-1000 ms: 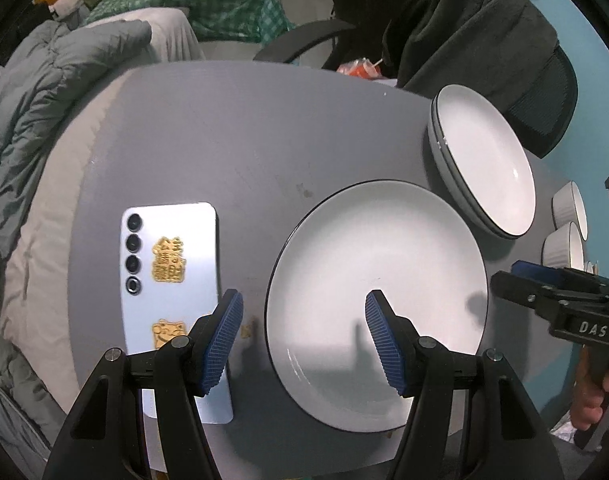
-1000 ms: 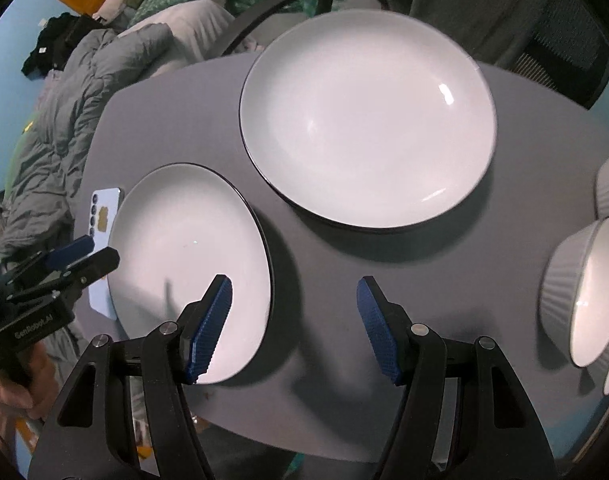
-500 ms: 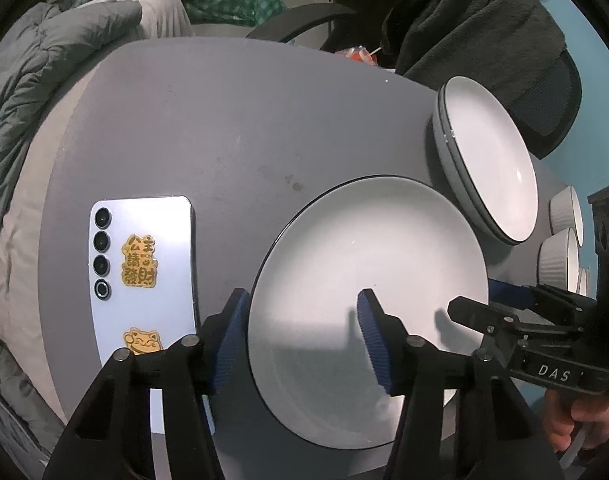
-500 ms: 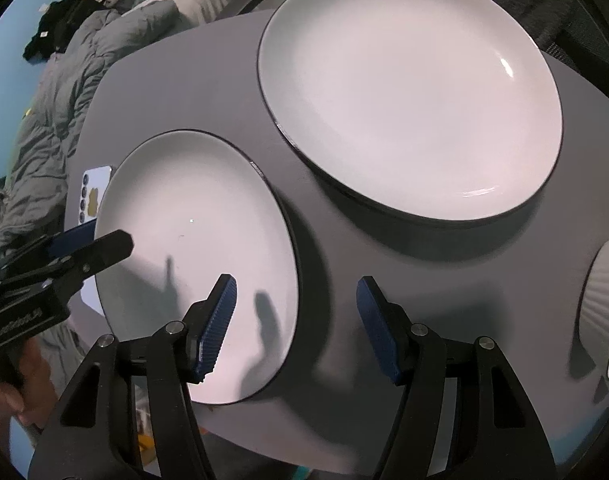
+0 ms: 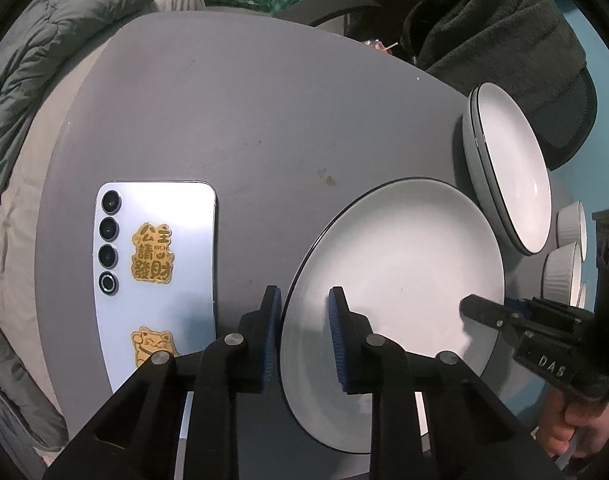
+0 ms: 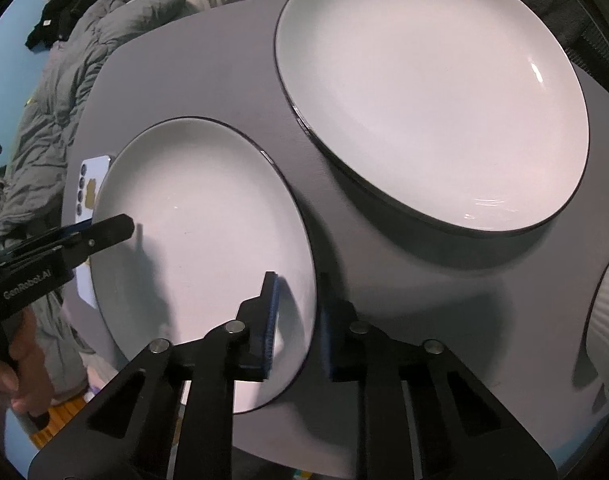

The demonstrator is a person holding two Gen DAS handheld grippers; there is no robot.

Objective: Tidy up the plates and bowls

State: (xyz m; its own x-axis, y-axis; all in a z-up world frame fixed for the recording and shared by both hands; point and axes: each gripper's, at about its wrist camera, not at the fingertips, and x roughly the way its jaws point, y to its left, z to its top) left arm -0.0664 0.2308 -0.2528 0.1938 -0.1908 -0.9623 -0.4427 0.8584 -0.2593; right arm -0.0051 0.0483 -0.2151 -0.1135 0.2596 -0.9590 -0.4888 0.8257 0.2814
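A white plate with a dark rim (image 5: 404, 272) (image 6: 200, 232) lies on the grey table (image 5: 244, 120), nearest to me. My left gripper (image 5: 304, 320) straddles its left rim, jaws closing, one pad outside the edge and one on the inner face. It shows in the right wrist view as the left gripper (image 6: 120, 228), pinched on that edge. My right gripper (image 6: 298, 316) straddles the opposite rim, jaws closing on it; in the left wrist view the right gripper (image 5: 478, 306) is clamped there. A stack of larger plates (image 5: 512, 168) (image 6: 432, 92) sits beyond.
A pale blue phone (image 5: 156, 272) (image 6: 90, 184) lies face down left of the plate. Ribbed white bowls (image 5: 564, 276) (image 6: 608, 320) stand at the table's right edge. A chair draped in dark cloth (image 5: 496, 28) and a grey duvet (image 5: 24, 80) border the table.
Both grippers' jaws have narrowed from wide apart onto opposite rims of the near plate. The left gripper has sunk closer to the table.
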